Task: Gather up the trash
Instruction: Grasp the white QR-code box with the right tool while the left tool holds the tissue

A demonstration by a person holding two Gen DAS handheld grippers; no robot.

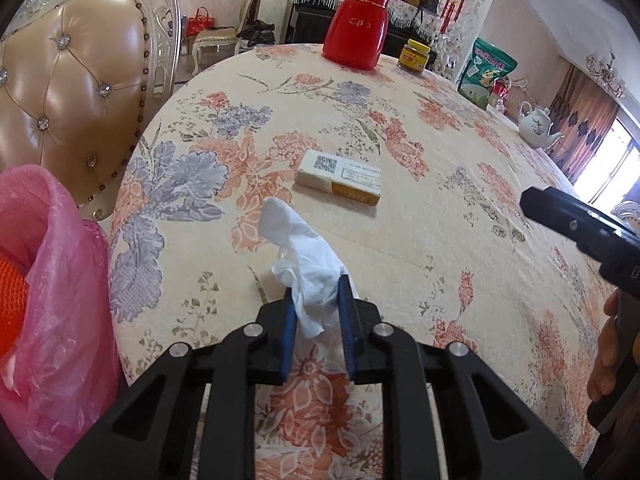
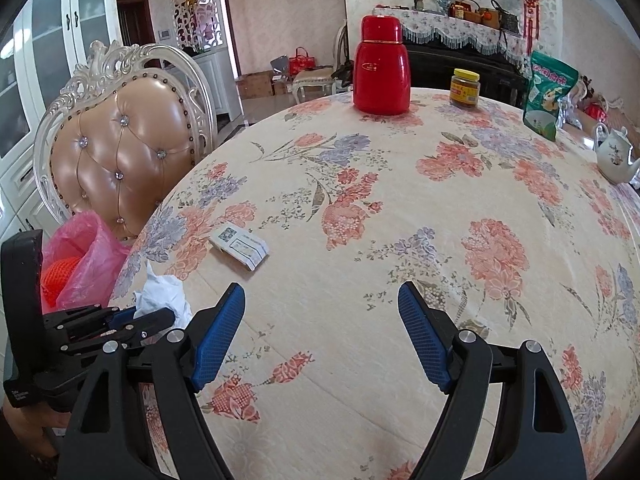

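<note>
Left tongs (image 1: pixel 318 300) are clamped on the tissue (image 1: pixel 298 248) near the table's (image 1: pixel 440 240) left edge, right tongs (image 2: pixel 320 312) are held wide and empty, and the box (image 1: pixel 339 182) remains uncollected beside the pink bag (image 1: pixel 52 264).

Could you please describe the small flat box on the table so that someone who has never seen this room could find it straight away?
Start at the round table with the floral cloth and look toward the near edge beside the tufted chair. The box lies flat just beyond the crumpled white tissue. It alone is a rectangular cream pack with a printed square code on top and an orange-yellow band.
</note>
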